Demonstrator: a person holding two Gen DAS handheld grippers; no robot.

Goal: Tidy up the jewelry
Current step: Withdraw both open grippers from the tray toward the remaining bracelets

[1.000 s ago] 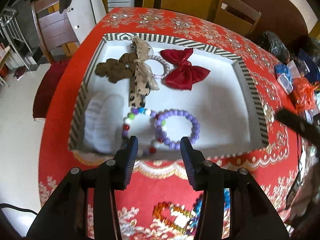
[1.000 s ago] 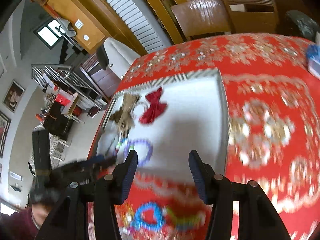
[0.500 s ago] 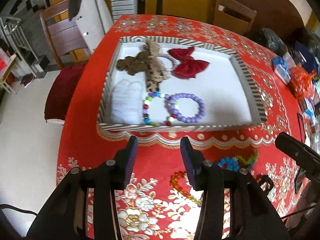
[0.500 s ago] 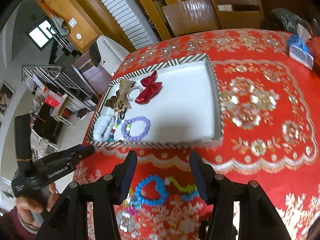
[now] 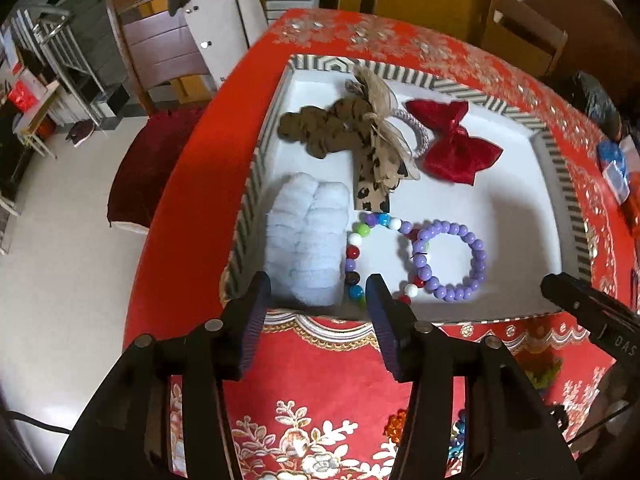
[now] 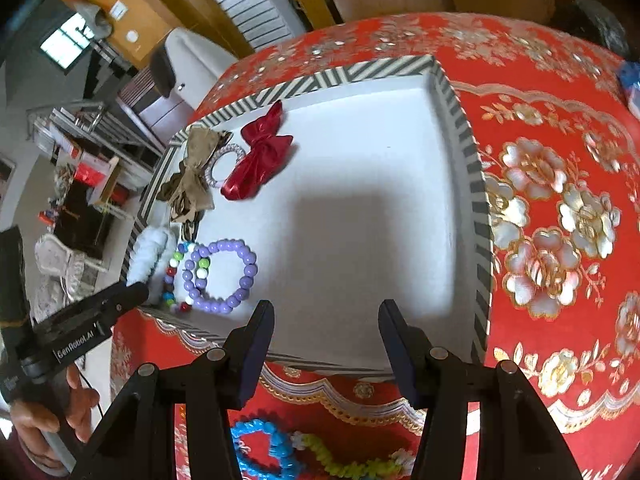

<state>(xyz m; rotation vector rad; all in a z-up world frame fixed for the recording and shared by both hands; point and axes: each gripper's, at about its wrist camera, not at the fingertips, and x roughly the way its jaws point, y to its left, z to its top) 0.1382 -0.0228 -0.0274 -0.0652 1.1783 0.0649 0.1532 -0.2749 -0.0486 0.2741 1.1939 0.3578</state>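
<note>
The left gripper [image 5: 316, 292] and right gripper [image 6: 326, 322] are held wide apart, with nothing gripped, above the near rim of the striped tray [image 5: 560, 184]. The purple bracelet [image 5: 450, 260] is laid flat in the tray's near-left part, overlapping the multicolour bracelet [image 5: 354, 248]; the leopard-print bow [image 5: 374, 172] has its long axis running toward the far rim.

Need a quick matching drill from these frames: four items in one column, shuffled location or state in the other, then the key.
Items
1. purple bead bracelet
2. red bow
3. blue bead heart
4. right gripper

Places or states
A. on the red tablecloth, outside the tray
B. open, holding nothing
C. far half of the tray, beside a hair tie
D. near edge of the tray, overlapping a multicolour bracelet

Pairs: 1-D, 2-C, 3-A, 4-B
</note>
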